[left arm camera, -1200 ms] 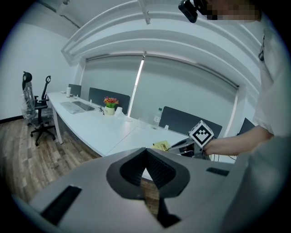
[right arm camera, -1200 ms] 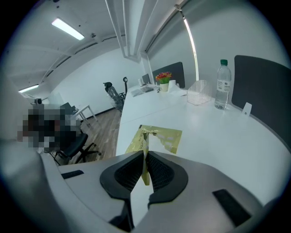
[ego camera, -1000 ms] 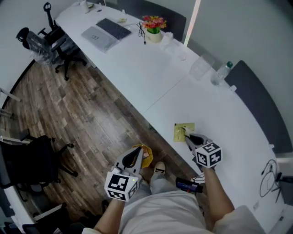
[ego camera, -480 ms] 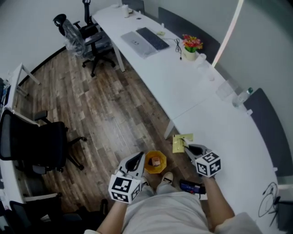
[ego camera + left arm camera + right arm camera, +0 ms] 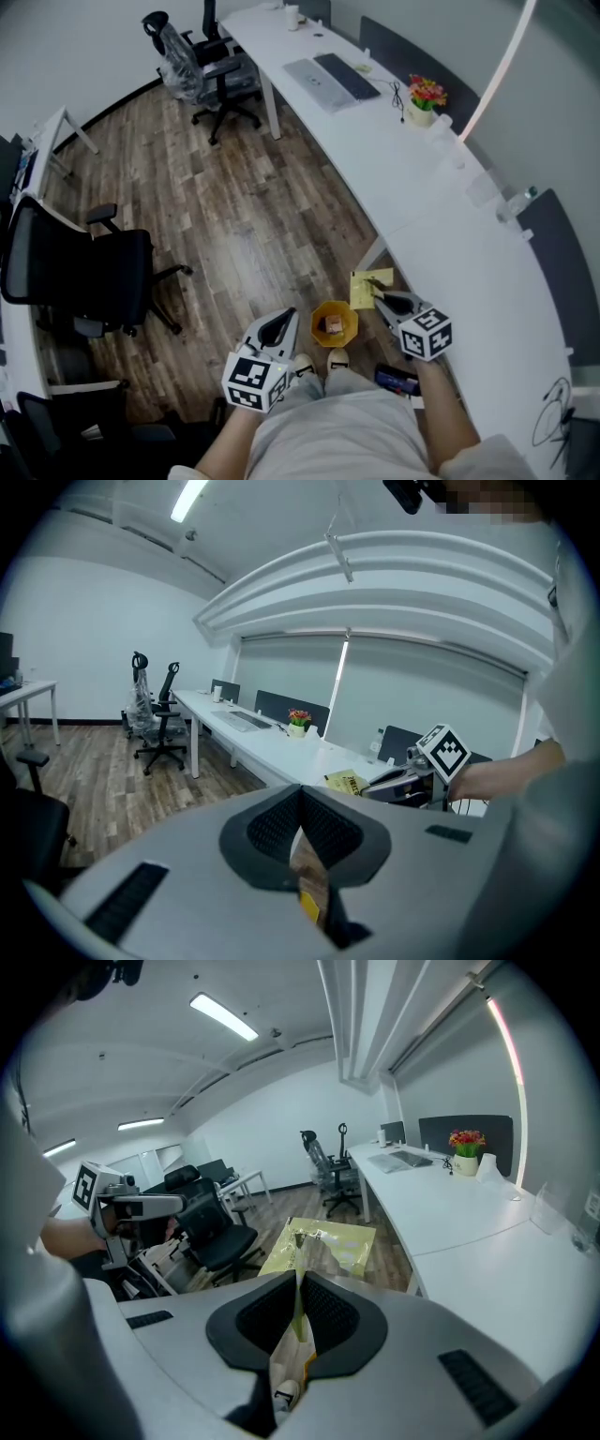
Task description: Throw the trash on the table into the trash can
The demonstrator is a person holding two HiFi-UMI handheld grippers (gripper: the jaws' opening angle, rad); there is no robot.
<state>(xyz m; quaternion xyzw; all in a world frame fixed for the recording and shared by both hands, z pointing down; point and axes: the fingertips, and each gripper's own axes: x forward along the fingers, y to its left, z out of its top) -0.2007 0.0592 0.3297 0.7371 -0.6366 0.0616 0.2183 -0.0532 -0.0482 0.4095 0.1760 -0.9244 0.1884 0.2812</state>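
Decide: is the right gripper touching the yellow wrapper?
Touching. The right gripper view shows the right gripper closed on the near edge of the yellow wrapper; the rest of the wrapper sticks out beyond the jaws.

- Tongs: two, left gripper (image 5: 281, 326) and right gripper (image 5: 378, 293).
- Yellow wrapper (image 5: 366, 285): one, in right tongs.
- Trash can (image 5: 315, 330): one, on floor between tongs.
- Brown bit (image 5: 331, 325): one, inside can.
- Long white table (image 5: 450, 234): one, beside right tongs.
- Office chairs: three. Black chair (image 5: 80, 272) left of left tongs, two far chairs (image 5: 225, 70) way ahead.
- Flower pot (image 5: 425, 105): one, far ahead.
- Shoes (image 5: 337, 360): two, just behind tongs.
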